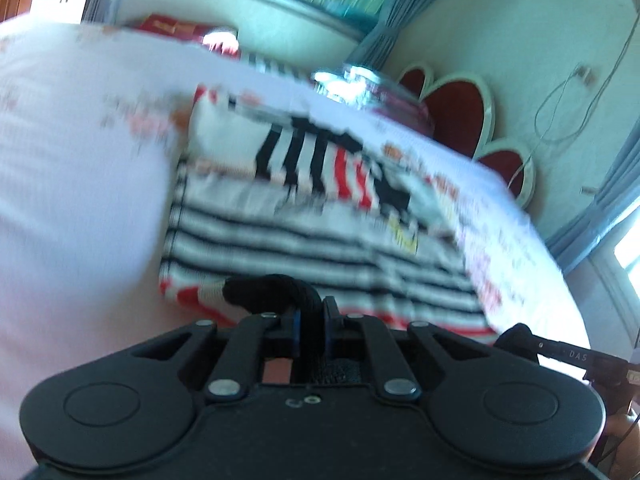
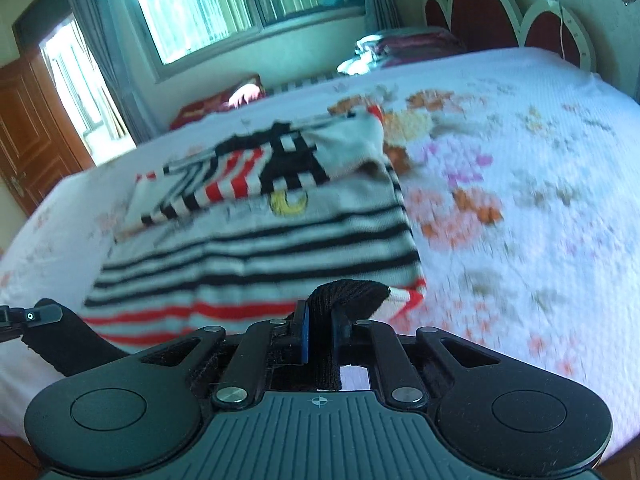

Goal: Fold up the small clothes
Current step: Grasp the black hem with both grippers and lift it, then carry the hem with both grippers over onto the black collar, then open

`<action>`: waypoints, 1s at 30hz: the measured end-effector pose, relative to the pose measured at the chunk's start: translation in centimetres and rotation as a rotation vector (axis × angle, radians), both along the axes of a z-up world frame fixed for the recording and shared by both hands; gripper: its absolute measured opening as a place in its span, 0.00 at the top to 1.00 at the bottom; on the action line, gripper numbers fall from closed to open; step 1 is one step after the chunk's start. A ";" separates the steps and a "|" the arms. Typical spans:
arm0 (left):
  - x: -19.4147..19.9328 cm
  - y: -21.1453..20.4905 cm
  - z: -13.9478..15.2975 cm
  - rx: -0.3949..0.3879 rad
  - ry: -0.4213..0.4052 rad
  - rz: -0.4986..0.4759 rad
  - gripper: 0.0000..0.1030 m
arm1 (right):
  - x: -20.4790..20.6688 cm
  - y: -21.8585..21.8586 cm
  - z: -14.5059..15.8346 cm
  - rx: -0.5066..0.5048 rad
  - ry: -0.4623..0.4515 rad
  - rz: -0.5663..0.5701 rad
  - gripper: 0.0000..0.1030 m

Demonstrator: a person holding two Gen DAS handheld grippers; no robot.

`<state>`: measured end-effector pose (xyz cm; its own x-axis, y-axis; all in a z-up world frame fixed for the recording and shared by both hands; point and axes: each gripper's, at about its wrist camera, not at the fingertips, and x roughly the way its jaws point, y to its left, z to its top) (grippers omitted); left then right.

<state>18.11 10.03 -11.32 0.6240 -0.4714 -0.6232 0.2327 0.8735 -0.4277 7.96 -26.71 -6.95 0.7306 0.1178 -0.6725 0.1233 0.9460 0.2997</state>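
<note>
The striped sweater (image 1: pixel 320 248) lies on the bed (image 2: pixel 520 160), sleeves folded across it. Left gripper (image 1: pixel 310 316) and right gripper (image 2: pixel 320 328) each have their fingers clenched on a black hem corner. Only the right view shows the door (image 2: pixel 28 148) (frames blurred).

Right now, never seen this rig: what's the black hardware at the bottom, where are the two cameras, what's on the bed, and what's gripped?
No robot here: a person carries a two-finger gripper in each hand, each with a fisheye camera looking along its fingers. The black linkage at the bottom of each picture is that gripper's own body. One picture is from the left gripper, the other from the right gripper. On the floral bedspread lies a striped sweater, sleeves folded in. Both grippers are shut on its near black hem, at opposite corners. The pictures are blurred.
</note>
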 end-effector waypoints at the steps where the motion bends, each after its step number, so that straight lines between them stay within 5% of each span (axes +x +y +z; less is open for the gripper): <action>1: 0.8 -0.1 0.5 -0.005 -0.017 0.003 0.91 | 0.7 -0.2 0.5 -0.002 -0.019 -0.002 0.91; 15: 17.3 -3.1 2.7 -0.051 -0.094 0.080 0.91 | 18.8 -4.2 2.6 0.020 -0.123 -0.053 0.91; 30: 31.6 -4.5 -2.9 -0.041 0.055 0.206 0.91 | 34.9 -7.1 -4.0 0.058 0.005 -0.092 0.91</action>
